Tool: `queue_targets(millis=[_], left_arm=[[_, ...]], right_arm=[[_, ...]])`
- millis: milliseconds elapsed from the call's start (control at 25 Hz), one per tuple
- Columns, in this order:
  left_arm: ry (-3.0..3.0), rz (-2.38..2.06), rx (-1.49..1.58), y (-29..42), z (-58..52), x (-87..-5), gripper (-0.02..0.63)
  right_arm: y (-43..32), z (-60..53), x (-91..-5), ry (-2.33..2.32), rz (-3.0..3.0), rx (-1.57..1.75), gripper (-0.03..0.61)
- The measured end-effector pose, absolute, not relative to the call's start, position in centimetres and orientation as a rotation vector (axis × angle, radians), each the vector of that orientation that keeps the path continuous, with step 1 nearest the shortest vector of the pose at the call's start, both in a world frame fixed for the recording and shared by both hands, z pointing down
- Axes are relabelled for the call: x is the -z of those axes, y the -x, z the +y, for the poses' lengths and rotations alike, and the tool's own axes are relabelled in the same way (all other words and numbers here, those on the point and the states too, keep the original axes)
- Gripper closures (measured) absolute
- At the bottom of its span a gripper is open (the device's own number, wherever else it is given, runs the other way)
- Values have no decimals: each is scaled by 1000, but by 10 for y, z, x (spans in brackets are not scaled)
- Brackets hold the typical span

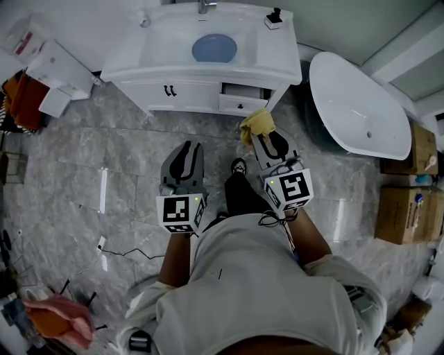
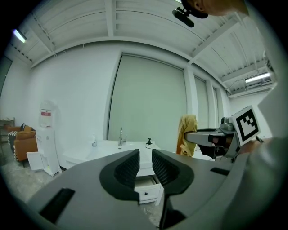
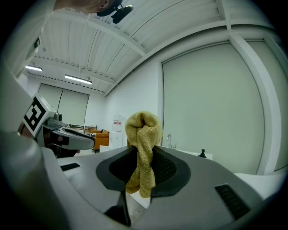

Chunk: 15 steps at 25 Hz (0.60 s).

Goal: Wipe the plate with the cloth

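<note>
A blue plate lies in the basin of the white vanity ahead of me. My right gripper is shut on a yellow cloth, which bunches above the jaws and hangs below them. The cloth is held over the floor just in front of the vanity's open drawer. The cloth also shows at the right of the left gripper view. My left gripper is beside it to the left, jaws a narrow gap apart and holding nothing.
A faucet and a soap dispenser stand at the back of the vanity. A white bathtub lies to the right, with cardboard boxes beyond it. A water dispenser stands at the left.
</note>
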<state>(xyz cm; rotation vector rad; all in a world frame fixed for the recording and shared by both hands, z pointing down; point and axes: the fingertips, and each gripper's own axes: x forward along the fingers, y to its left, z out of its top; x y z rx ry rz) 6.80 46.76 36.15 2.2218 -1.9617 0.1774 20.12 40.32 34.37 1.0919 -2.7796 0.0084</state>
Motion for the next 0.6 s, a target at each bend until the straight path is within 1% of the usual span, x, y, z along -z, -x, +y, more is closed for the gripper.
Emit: queue_targets(millis=[320, 600], left_arm=[[-2160, -1968, -131, -35, 330, -356, 517], [-2100, -1966, -159, -36, 237, -370, 517]], right_arm=[[-170, 262, -326, -980, -2795, 71, 492], [-176, 161, -338, -960, -2764, 18, 492]])
